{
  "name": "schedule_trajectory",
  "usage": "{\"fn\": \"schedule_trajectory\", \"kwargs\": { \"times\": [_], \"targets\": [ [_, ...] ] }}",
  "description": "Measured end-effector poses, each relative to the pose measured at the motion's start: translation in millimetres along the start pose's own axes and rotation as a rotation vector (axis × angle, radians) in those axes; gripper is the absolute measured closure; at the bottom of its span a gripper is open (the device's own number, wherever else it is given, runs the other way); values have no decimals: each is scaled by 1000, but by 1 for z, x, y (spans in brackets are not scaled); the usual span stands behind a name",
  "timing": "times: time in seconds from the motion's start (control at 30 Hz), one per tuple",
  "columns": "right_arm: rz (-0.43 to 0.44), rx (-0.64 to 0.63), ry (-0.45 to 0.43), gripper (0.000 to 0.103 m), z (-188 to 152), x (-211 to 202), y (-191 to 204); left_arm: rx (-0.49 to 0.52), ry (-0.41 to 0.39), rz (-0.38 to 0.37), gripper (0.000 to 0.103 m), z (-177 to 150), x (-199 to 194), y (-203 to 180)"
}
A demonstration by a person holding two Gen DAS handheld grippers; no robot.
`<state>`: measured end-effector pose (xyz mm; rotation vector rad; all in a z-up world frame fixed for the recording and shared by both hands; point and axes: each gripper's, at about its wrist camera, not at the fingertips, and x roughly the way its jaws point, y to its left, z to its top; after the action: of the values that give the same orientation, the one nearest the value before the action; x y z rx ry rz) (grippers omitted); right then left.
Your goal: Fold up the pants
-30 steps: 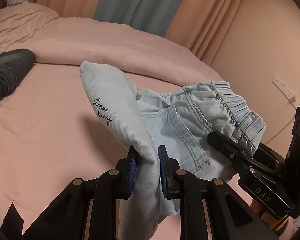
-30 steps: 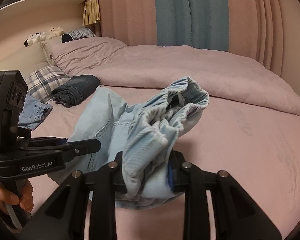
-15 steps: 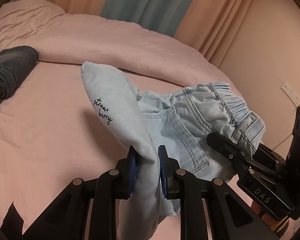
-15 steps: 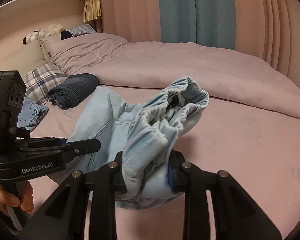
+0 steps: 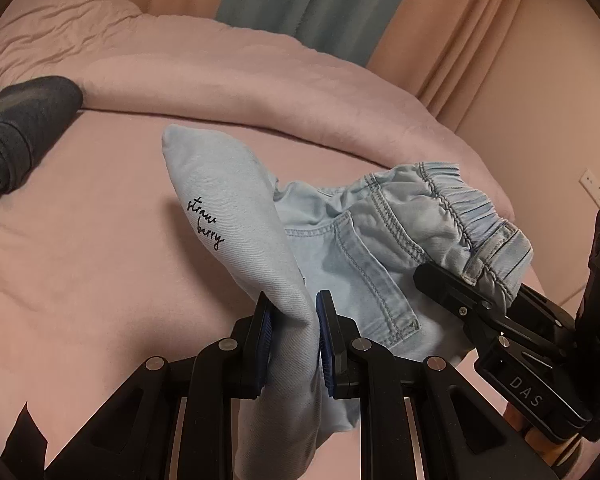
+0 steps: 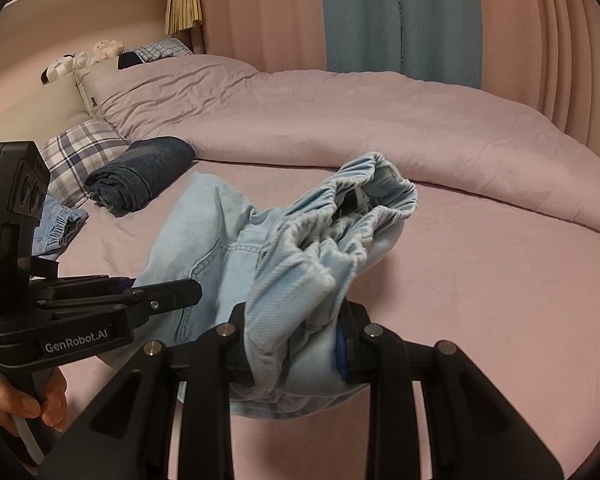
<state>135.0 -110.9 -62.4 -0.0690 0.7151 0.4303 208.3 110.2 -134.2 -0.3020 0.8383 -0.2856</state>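
Pants (image 5: 364,264) of pale denim hang in the air above the pink bed (image 5: 80,240), carried between two grippers so the cloth stays spread and does not bunch. Left gripper (image 5: 290,332) has its jaws pinched narrow on the leg end, the part bearing the small script, while the right gripper (image 6: 296,344) has its jaws clamped around the gathered elastic waistband. Holding both ends seems meant to let the garment be laid flat on the bed, near the rolled dark jeans (image 6: 140,178).
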Motion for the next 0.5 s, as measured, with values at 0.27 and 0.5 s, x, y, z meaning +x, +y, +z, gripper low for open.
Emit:
{"fn": "schedule_trajectory", "kwargs": {
  "times": [0.27, 0.5],
  "targets": [
    [8, -7, 32, 76, 0, 19, 1, -16, 16, 19, 84, 2, 10, 8],
    [16, -15, 42, 76, 5, 33, 4, -20, 17, 25, 84, 2, 9, 4]
  ]
}}
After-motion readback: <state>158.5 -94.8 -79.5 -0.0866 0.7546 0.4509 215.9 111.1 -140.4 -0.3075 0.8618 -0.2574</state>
